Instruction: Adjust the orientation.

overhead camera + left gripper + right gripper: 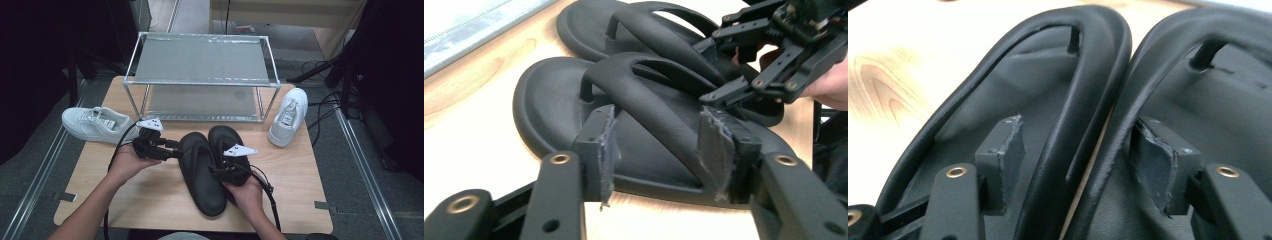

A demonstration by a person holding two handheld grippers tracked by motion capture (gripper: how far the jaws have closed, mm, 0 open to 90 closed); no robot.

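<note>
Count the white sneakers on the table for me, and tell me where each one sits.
2. One white sneaker lies on its side at the table's left edge, left of the metal rack. The other white sneaker sits right of the rack. The rack's shelves look bare.
</note>
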